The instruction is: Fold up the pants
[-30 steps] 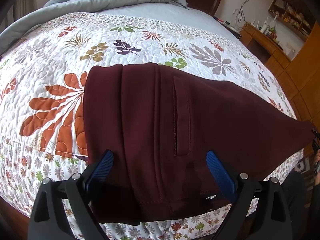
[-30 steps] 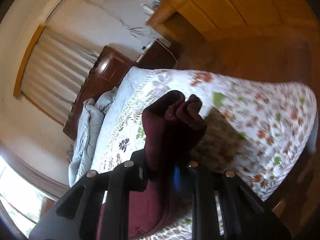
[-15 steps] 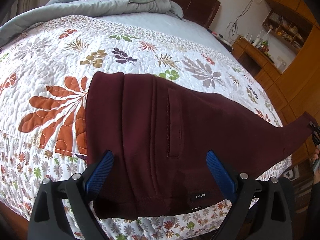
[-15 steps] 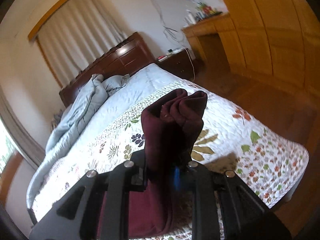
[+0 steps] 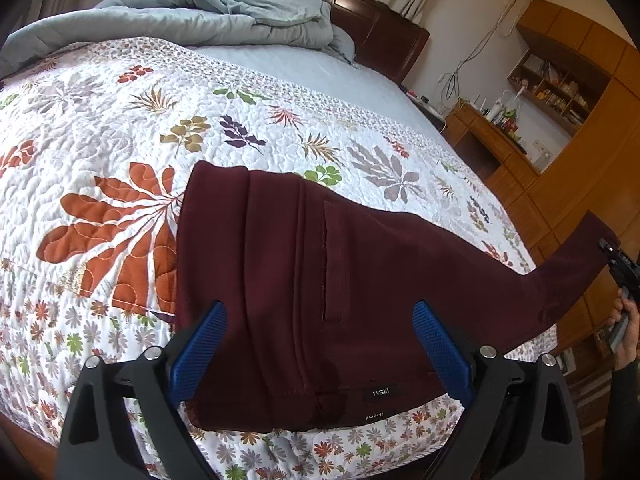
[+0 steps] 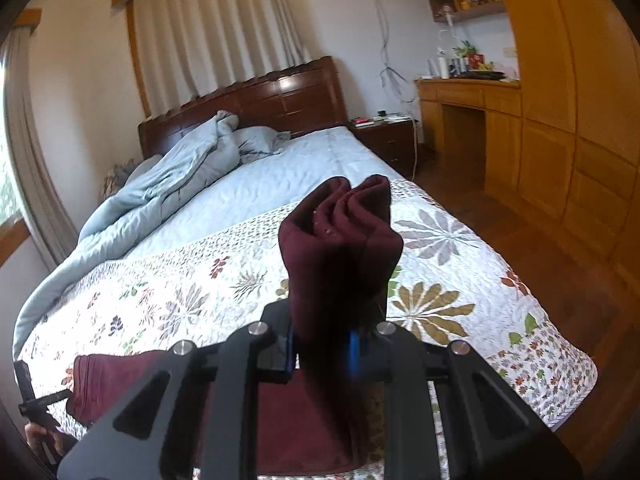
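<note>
While the maroon pants (image 5: 320, 280) lay with their waist end across the near edge of the floral quilt (image 5: 120, 160), the left gripper (image 5: 320, 344) hovered just above the waistband, its blue jaws spread wide and touching nothing. The right gripper (image 6: 322, 350) was clamped on the bunched leg ends, lifted off the bed.

- The dark maroon fabric pants (image 5: 320, 280) lie on the white floral quilted bedspread (image 5: 120, 160), near the bed's foot edge.
- The leg end (image 6: 344, 232) rises off the bedspread, bunched between the right gripper (image 6: 320, 350) jaws.
- The left gripper (image 5: 320, 344) sits over the waistband, one blue pad on either side.
- The crumpled grey-blue duvet (image 5: 200, 12) lies beyond the bedspread, against the dark wooden headboard (image 6: 256, 104).
- The wooden desk (image 6: 468, 96) stands right of the bed.
</note>
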Demonstrator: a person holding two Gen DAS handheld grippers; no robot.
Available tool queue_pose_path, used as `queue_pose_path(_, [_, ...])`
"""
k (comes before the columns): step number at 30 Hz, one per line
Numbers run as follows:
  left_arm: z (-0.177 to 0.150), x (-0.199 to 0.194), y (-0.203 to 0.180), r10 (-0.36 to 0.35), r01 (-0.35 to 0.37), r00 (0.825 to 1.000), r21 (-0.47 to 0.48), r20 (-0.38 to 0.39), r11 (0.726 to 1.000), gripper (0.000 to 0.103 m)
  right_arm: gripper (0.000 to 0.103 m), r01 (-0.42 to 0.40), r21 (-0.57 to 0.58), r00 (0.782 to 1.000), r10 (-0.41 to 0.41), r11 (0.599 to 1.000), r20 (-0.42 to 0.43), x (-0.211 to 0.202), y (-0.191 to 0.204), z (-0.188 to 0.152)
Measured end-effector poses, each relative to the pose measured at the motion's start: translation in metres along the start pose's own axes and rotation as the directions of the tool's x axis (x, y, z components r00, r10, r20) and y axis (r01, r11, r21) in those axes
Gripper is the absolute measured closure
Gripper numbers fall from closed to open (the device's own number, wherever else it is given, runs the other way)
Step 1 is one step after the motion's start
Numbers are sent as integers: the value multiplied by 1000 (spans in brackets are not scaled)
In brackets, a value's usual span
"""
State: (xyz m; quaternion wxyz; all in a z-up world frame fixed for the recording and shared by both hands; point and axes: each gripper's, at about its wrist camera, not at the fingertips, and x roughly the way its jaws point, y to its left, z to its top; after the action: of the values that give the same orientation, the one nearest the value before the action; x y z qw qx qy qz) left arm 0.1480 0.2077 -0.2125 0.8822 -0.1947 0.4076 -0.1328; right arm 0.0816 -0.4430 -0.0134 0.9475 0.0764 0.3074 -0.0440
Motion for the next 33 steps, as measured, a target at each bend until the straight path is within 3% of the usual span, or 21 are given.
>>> queue_pose_path(11, [-3, -9, 6, -44, 44, 999, -20, 24, 999, 8, 85, -47, -84, 998, 43, 995, -55, 24, 55, -8])
queue_pose_path(19, [-5, -14, 6, -62, 63, 997, -23, 40, 998, 8, 85, -53, -233, 996, 33, 971, -89, 40, 112, -26])
queue_pose_path(27, [-4, -17, 12, -83, 85, 995, -45, 51, 995, 8, 85, -29, -454, 994, -23, 891, -107, 58, 167, -62])
queue_pose_path(33, [-4, -17, 12, -89, 92, 995, -50, 53, 995, 8, 85, -8, -597, 992, -67, 802, -104, 69, 195, -91])
